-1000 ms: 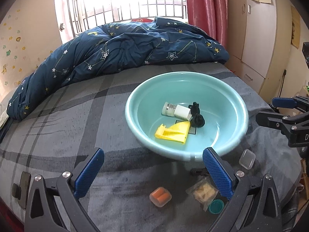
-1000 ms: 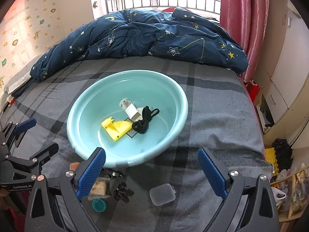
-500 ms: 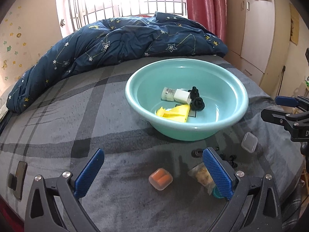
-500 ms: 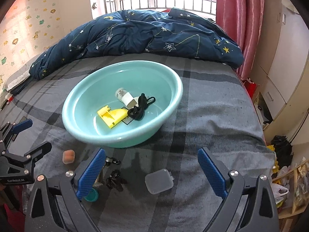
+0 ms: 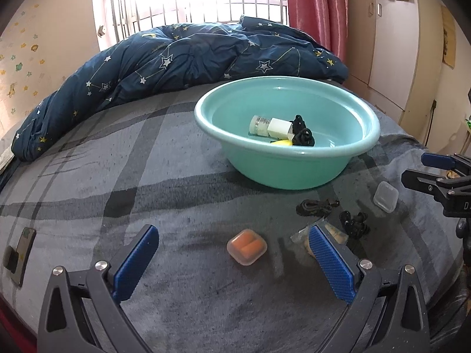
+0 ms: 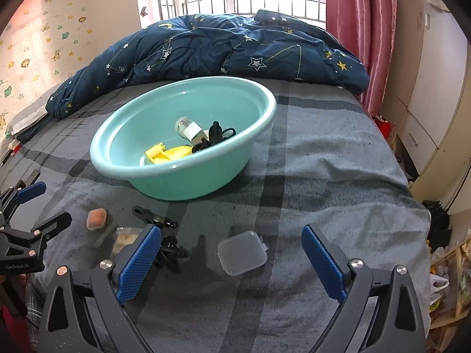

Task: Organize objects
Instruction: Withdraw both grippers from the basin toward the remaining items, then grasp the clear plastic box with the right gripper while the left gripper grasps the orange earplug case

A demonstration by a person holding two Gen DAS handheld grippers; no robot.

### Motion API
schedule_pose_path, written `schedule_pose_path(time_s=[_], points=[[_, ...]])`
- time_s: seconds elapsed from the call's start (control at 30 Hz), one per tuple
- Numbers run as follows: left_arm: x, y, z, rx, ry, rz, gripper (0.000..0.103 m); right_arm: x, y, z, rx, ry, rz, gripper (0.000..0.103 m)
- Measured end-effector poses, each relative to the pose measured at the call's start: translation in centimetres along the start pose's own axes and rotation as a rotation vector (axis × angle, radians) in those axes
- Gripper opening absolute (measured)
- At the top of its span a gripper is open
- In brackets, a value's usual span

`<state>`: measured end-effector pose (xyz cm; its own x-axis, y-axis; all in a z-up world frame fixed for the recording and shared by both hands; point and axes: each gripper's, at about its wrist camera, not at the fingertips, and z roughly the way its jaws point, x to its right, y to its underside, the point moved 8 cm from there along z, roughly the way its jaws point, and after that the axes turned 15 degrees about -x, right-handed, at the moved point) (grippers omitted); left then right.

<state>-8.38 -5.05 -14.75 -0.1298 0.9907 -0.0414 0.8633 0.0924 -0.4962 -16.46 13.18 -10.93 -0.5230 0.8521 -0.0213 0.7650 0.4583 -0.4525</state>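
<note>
A teal basin (image 5: 206, 123) (image 6: 97, 158) stands on the grey plaid bed. It holds a white bottle (image 5: 265, 125), a yellow plastic piece (image 6: 166, 154) and a black cord bundle (image 5: 303, 135). On the blanket in front of the basin lie an orange earplug case (image 5: 246, 247) (image 6: 96, 218), a clear square box (image 6: 242, 252) (image 5: 385, 197), a black cord (image 5: 316, 207), a black clip (image 6: 170, 250) and a snack packet (image 6: 125, 238). My left gripper (image 5: 232, 232) is open, low over the orange case. My right gripper (image 6: 231, 231) is open just above the clear box.
A dark blue starry duvet (image 5: 191, 58) is heaped behind the basin by the window. A phone (image 5: 19, 254) lies at the bed's left edge. The bed drops off on the right toward white cupboards (image 6: 435, 103) and floor clutter.
Both grippers have dropped lower and drawn back toward the near edge of the bed. The small items now sit between and just ahead of their fingers. Both stayed open.
</note>
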Motion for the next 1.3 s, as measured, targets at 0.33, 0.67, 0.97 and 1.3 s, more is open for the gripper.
schedule_pose_path(time_s=[0.33,0.67,0.97,1.3], points=[[0.0,1.4,1.3,-0.001,0.003,0.0,0.103,0.4,1.5,1.8,-0.011,0.015,0.004,0.098],[-0.3,1.7,3.5,-0.036,-0.001,-0.003,0.103,1.0,1.5,3.9,-0.057,0.044,0.016,0.098],[-0.8,1.7,5.5,-0.071,-0.003,-0.013,0.103,1.3,1.6,5.8,-0.089,0.049,0.019,0.098],[-0.6,1.4,7.2,-0.098,-0.005,-0.007,0.103,1.5,1.1,7.2,-0.111,0.043,0.019,0.098]])
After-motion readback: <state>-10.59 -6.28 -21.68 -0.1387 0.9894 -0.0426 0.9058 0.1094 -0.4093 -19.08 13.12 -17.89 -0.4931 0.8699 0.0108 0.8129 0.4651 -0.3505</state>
